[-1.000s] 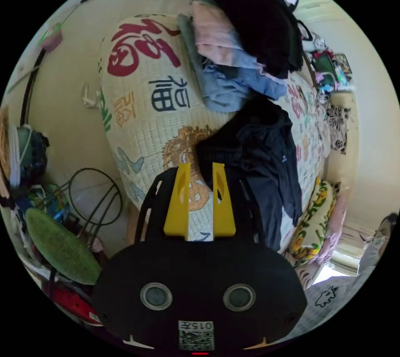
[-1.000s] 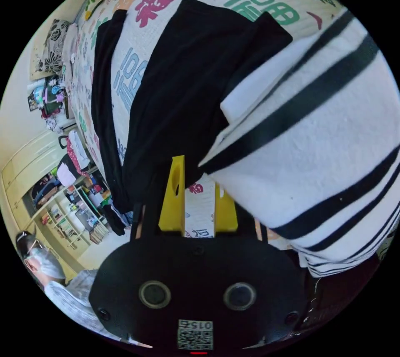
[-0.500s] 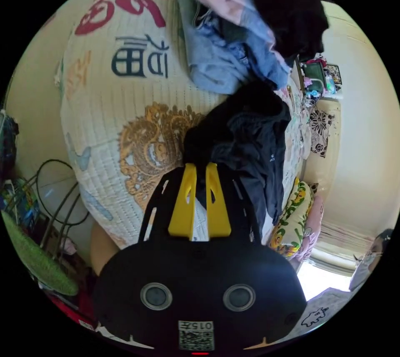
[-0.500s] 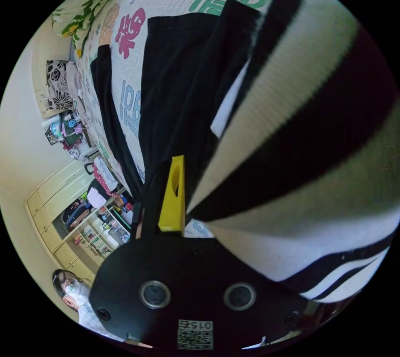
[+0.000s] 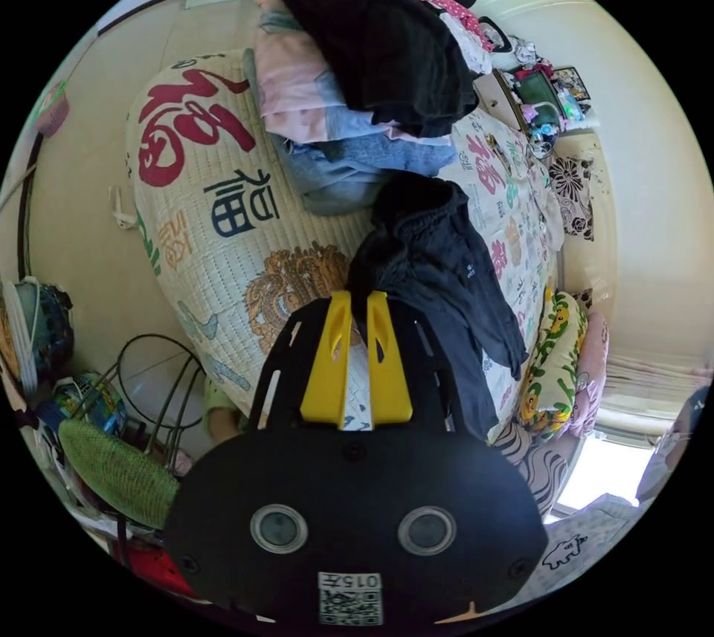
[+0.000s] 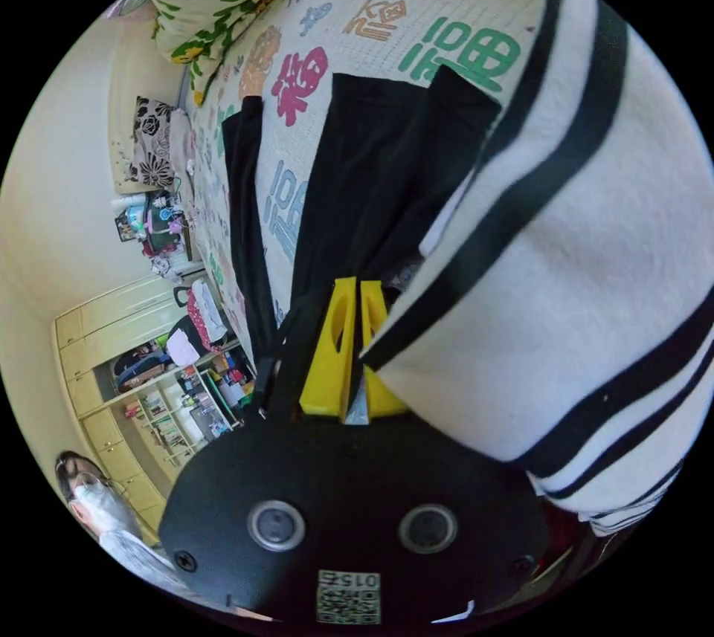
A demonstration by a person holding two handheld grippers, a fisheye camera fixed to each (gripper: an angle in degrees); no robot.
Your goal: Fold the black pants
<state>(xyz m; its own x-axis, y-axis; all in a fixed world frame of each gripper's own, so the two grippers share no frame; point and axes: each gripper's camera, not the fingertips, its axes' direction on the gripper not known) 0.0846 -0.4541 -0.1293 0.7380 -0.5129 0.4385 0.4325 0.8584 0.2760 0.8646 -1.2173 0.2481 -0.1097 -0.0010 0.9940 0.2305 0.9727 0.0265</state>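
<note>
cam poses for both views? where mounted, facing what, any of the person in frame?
Left gripper view: rides the left gripper, facing the bed, clothes pile and black pants; jaws nipping the pants.
Right gripper view: rides the right gripper, looking along the bed; jaws near together at the pants; striped sleeve beside them.
Shared: pants, bed, a person at the edge.

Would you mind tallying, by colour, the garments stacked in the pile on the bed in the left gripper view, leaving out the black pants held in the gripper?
Black garments: 1
Pink garments: 1
Blue garments: 1
Total: 3 colours told apart; layers underneath are hidden, so the pile may hold more.
</note>
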